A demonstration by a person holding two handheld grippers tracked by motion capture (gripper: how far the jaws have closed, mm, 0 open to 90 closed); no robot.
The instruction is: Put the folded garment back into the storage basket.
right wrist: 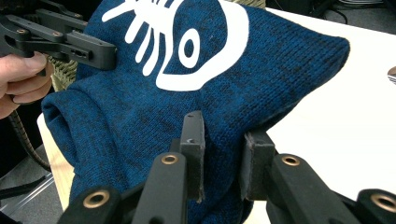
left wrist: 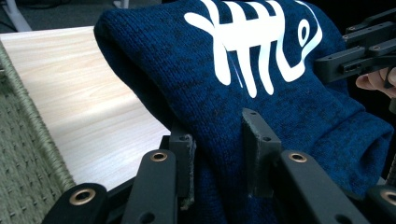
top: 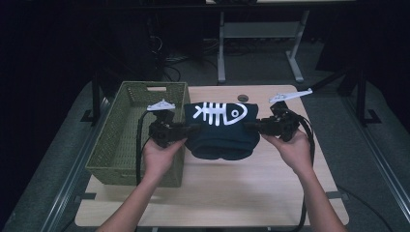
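A folded dark blue knitted garment (top: 220, 133) with a white fish-skeleton print hangs just above the wooden table (top: 217, 193), stretched between both grippers. My left gripper (top: 192, 128) is shut on its left edge, with the fabric pinched between the jaws (left wrist: 219, 140). My right gripper (top: 252, 126) is shut on the right edge, and cloth bunches between its pads (right wrist: 224, 140). The print faces up (left wrist: 261, 42) (right wrist: 187, 46). Each gripper view shows the other gripper at the garment's far side: the right gripper (left wrist: 345, 63) and the left gripper (right wrist: 93, 49).
A green woven basket (top: 111, 140) stands at the table's left, right beside my left hand, its wall close by (left wrist: 23, 163). A small dark round disc (top: 242, 98) lies near the table's far edge. Desk legs (top: 221, 48) stand beyond the table.
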